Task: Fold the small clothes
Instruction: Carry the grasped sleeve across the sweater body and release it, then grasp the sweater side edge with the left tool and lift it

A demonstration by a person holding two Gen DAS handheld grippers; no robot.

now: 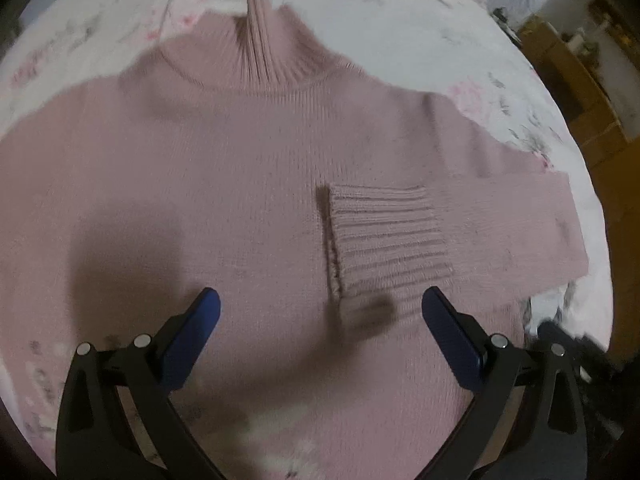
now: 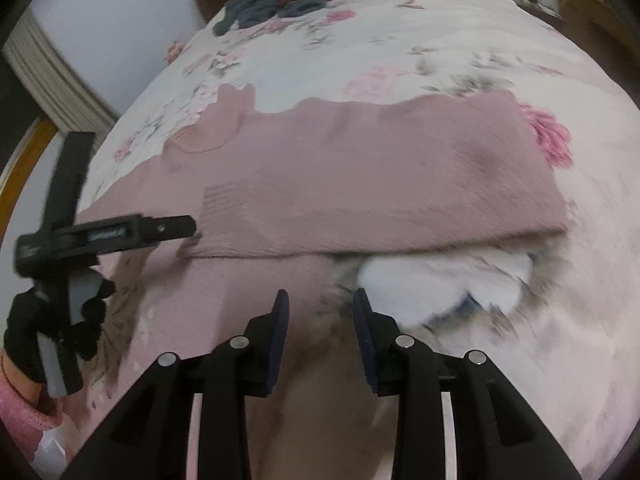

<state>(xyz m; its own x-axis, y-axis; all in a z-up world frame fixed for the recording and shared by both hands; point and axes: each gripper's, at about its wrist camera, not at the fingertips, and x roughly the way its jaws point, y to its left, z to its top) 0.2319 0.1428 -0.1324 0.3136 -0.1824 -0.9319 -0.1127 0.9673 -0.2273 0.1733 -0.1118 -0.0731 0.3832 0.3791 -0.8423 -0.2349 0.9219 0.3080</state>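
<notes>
Lying flat on the flowery bed (image 1: 420,40), the pink sweater (image 1: 224,168) had one sleeve (image 1: 400,232) folded across its front to make it smaller. Left gripper (image 1: 320,304) was wide and empty; right gripper (image 2: 320,300) was slightly apart, holding nothing.

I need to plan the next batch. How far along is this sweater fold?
Done: one sleeve is folded across the pink sweater, its ribbed cuff on the chest. In hand: nothing; the left tool and right tool are open and empty. Left: the other sleeve, the body fold, and the clothes pile farther up the bed.
</notes>
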